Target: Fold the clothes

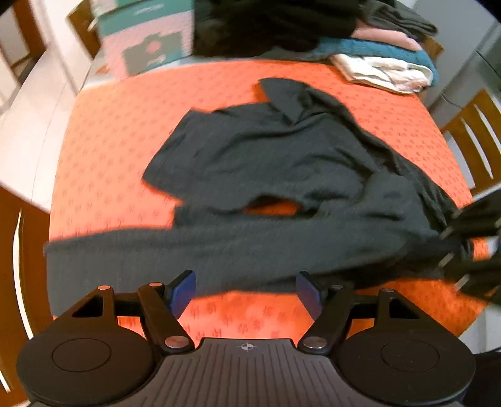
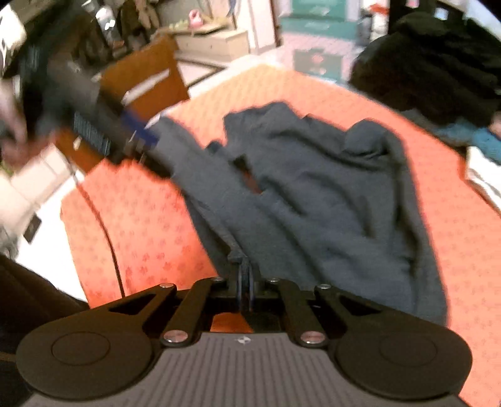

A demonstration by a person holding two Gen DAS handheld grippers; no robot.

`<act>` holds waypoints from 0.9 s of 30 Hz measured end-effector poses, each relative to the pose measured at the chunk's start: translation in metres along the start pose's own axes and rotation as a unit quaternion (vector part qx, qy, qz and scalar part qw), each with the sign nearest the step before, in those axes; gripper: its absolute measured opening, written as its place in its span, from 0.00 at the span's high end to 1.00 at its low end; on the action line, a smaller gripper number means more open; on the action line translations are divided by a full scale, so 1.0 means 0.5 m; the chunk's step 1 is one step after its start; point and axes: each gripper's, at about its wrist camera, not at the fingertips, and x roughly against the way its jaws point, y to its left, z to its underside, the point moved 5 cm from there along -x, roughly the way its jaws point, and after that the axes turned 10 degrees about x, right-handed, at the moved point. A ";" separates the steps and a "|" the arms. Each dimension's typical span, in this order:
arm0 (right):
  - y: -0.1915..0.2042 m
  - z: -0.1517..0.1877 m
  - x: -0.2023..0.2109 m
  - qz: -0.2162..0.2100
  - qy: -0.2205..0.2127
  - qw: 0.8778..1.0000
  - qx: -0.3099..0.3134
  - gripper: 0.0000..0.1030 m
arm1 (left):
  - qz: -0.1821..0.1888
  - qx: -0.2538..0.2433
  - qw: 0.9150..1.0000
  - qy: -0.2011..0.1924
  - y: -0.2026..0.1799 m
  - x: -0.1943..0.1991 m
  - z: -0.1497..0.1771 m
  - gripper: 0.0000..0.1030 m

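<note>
Pinching sweater (image 2: 313, 194) | right tongs (image 2: 245, 281) | grip point hidden, blurred

Motion blur smears the left gripper (image 2: 137, 134) in the right wrist view; dark clothes pile (image 1: 269, 25) cut off by frame's top edge.

Open cloth near me, clutter at the far edge
I see bare orange tablecloth (image 1: 103, 150) left of the dark garment (image 1: 281, 162); folded stack (image 1: 385, 67) and, I think, a box (image 1: 147, 34) block the far side

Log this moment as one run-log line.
left hand-held gripper: open, empty | right hand-held gripper: shut on dark grey knit sweater | sweater: unfolded on orange patterned tablecloth
</note>
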 end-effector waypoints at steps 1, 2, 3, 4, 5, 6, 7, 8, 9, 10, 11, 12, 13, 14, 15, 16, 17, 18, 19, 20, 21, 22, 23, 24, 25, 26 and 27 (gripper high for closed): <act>-0.017 -0.001 0.025 0.003 -0.009 1.000 -0.008 0.95 | -0.001 0.009 1.000 0.000 0.006 0.000 0.008 0.29; -0.035 -0.001 0.051 0.005 -0.018 1.000 -0.015 0.95 | -0.002 0.016 1.000 0.000 0.008 -0.001 0.015 0.29; -0.052 0.000 0.074 0.010 -0.025 0.999 -0.022 0.96 | -0.001 0.021 1.000 0.000 0.005 -0.003 0.020 0.29; -0.070 0.001 0.095 0.017 -0.031 0.999 -0.027 0.96 | 0.000 0.026 1.000 0.000 0.002 -0.005 0.026 0.29; -0.089 0.003 0.116 0.024 -0.036 0.999 -0.033 0.96 | 0.001 0.030 1.000 0.000 -0.001 -0.007 0.031 0.29; -0.107 0.006 0.137 0.034 -0.041 0.998 -0.037 0.96 | 0.002 0.035 0.999 0.000 -0.004 -0.009 0.037 0.29; -0.126 0.012 0.158 0.046 -0.044 0.997 -0.041 0.96 | 0.003 0.040 0.999 0.000 -0.007 -0.011 0.042 0.29; -0.144 0.020 0.178 0.059 -0.047 0.996 -0.046 0.96 | 0.004 0.045 0.999 0.000 -0.010 -0.013 0.047 0.29; -0.163 0.031 0.196 0.072 -0.048 0.995 -0.051 0.96 | 0.005 0.049 0.999 0.000 -0.013 -0.015 0.053 0.29; -0.183 0.044 0.215 0.086 -0.049 0.993 -0.058 0.96 | 0.006 0.054 0.999 0.001 -0.016 -0.017 0.058 0.29; -0.205 0.057 0.233 0.101 -0.050 0.991 -0.067 0.96 | 0.007 0.059 0.998 0.001 -0.019 -0.019 0.064 0.29; -0.228 0.072 0.251 0.115 -0.050 0.989 -0.079 0.96 | 0.008 0.064 0.998 0.001 -0.022 -0.021 0.069 0.29; -0.252 0.090 0.269 0.129 -0.052 0.986 -0.093 0.96 | 0.009 0.066 0.998 0.002 -0.028 -0.023 0.073 0.29; -0.274 0.109 0.285 0.141 -0.053 0.983 -0.107 0.96 | 0.011 0.066 0.998 0.003 -0.037 -0.028 0.076 0.29; -0.295 0.132 0.301 0.153 -0.054 0.979 -0.122 0.96 | 0.012 0.067 0.998 0.004 -0.046 -0.032 0.079 0.29; -0.316 0.154 0.318 0.166 -0.055 0.975 -0.137 0.96 | 0.014 0.068 0.998 0.005 -0.053 -0.036 0.082 0.29; -0.336 0.174 0.335 0.180 -0.055 0.970 -0.151 0.96 | 0.017 0.070 0.997 0.007 -0.060 -0.040 0.085 0.29; -0.355 0.197 0.349 0.194 -0.054 0.965 -0.166 0.96 | 0.020 0.071 0.997 0.008 -0.065 -0.044 0.089 0.29; -0.373 0.222 0.360 0.209 -0.052 0.960 -0.182 0.97 | 0.023 0.073 0.997 0.010 -0.071 -0.048 0.092 0.29; -0.391 0.248 0.371 0.223 -0.049 0.953 -0.197 0.97 | 0.026 0.074 0.997 0.013 -0.079 -0.052 0.096 0.29; -0.410 0.275 0.382 0.239 -0.044 0.946 -0.214 0.98 | 0.028 0.074 0.997 0.015 -0.085 -0.056 0.099 0.29; -0.425 0.303 0.385 0.250 -0.034 0.941 -0.228 0.97 | 0.030 0.074 0.997 0.017 -0.092 -0.060 0.103 0.29; -0.436 0.329 0.382 0.255 -0.023 0.937 -0.236 0.97 | 0.032 0.074 0.997 0.019 -0.098 -0.064 0.108 0.29; -0.447 0.355 0.379 0.260 -0.012 0.934 -0.245 0.97 | 0.034 0.074 0.996 0.021 -0.104 -0.067 0.112 0.29; -0.454 0.377 0.374 0.262 -0.003 0.932 -0.251 0.97 | 0.035 0.073 0.996 0.023 -0.108 -0.070 0.117 0.29; -0.457 0.395 0.368 0.261 0.004 0.931 -0.256 0.97 | 0.035 0.071 0.997 0.024 -0.112 -0.073 0.122 0.29; -0.459 0.407 0.361 0.261 0.011 0.931 -0.256 0.97 | 0.034 0.069 0.997 0.024 -0.116 -0.074 0.126 0.29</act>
